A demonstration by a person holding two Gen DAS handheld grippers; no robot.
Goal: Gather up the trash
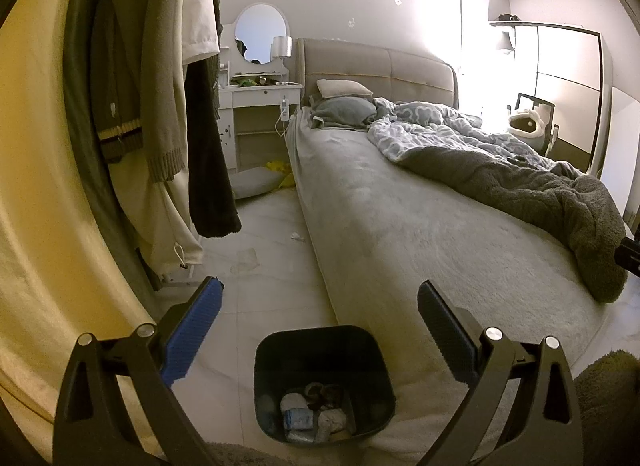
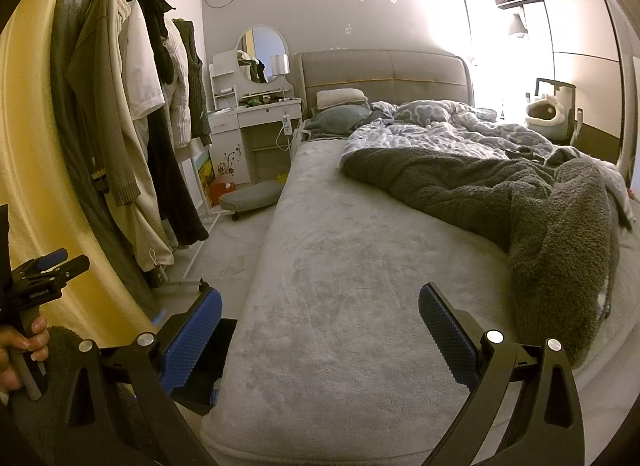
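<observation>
A black trash bin [image 1: 324, 382] stands on the floor beside the bed, with several crumpled pieces of trash [image 1: 316, 414] inside. My left gripper [image 1: 320, 330] is open and empty, held above the bin. A small white scrap [image 1: 297, 236] lies on the floor by the bed's side, and a yellow wrapper [image 1: 280, 169] lies farther back near the dresser. My right gripper [image 2: 320, 330] is open and empty over the bed's near corner. The bin's edge [image 2: 224, 330] shows behind its left finger. The left gripper's body [image 2: 44, 278] shows at the far left, in a hand.
A large bed [image 1: 400, 225] with a grey blanket [image 2: 520, 201] and patterned duvet fills the right. A rack of hanging clothes [image 1: 160, 105] stands at the left. A white dressing table [image 2: 256, 117] and a grey floor cushion [image 2: 252, 193] sit at the back.
</observation>
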